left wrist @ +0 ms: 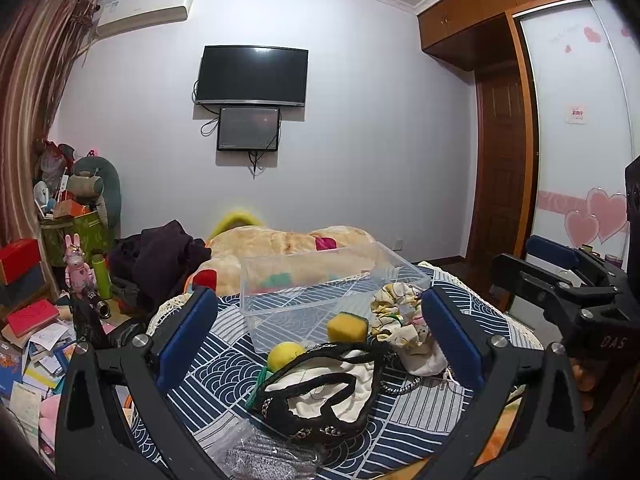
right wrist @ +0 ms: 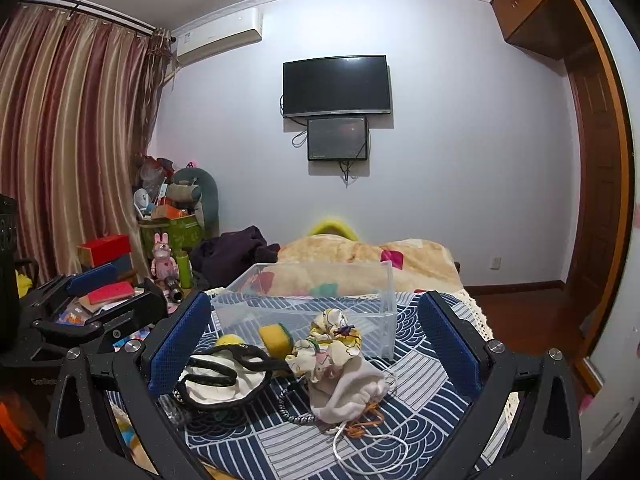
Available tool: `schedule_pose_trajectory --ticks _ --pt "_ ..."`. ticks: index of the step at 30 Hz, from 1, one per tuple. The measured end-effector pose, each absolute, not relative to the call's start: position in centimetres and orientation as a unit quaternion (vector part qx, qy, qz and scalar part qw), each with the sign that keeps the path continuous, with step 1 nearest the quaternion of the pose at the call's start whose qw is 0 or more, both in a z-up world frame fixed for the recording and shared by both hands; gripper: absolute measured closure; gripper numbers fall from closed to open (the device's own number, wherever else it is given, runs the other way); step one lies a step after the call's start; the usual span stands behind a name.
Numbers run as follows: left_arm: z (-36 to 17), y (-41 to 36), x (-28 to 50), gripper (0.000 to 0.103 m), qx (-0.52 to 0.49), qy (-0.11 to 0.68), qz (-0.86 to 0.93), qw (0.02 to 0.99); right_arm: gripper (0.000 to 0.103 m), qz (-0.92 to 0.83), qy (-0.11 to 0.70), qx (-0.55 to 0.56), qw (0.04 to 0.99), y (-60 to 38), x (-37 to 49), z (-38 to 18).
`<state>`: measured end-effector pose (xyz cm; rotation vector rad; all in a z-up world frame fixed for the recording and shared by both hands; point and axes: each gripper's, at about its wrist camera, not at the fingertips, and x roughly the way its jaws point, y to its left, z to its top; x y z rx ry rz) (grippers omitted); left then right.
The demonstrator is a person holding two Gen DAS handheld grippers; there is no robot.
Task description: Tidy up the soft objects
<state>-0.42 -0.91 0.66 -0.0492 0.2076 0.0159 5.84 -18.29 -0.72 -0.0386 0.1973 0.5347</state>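
Note:
A clear plastic bin (left wrist: 332, 276) (right wrist: 312, 300) stands empty on the blue patterned cloth (left wrist: 420, 412) (right wrist: 416, 368). In front of it lie a yellow-green sponge (left wrist: 347, 326) (right wrist: 275, 336), a yellow ball (left wrist: 285, 355) (right wrist: 229, 340), a white cloth with black trim (left wrist: 320, 392) (right wrist: 224, 380), a floral scrunchie cloth (left wrist: 396, 312) (right wrist: 332, 338) and a white drawstring pouch (right wrist: 348, 388). My left gripper (left wrist: 320, 340) is open above the pile, empty. My right gripper (right wrist: 316, 344) is open above the pile, empty. Each gripper shows at the other view's edge.
A beige blanket (left wrist: 288, 244) (right wrist: 360, 256) and dark clothes (left wrist: 160, 256) lie behind the bin. A silvery plastic bag (left wrist: 256, 452) sits at the near edge. Books, boxes and a pink rabbit toy (left wrist: 78, 268) crowd the left. A wardrobe (left wrist: 580, 120) stands right.

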Motion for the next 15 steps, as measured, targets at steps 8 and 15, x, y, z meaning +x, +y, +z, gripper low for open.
schedule_pose_trajectory --ticks 8,15 --pt "0.67 -0.85 -0.40 0.000 -0.027 0.104 0.007 0.994 0.000 0.266 0.094 -0.016 0.959 -18.44 5.81 -0.61" --pt "0.70 -0.74 -0.60 0.000 -0.029 0.101 0.007 0.994 0.000 0.266 0.093 -0.016 0.959 -18.41 5.83 -0.64"
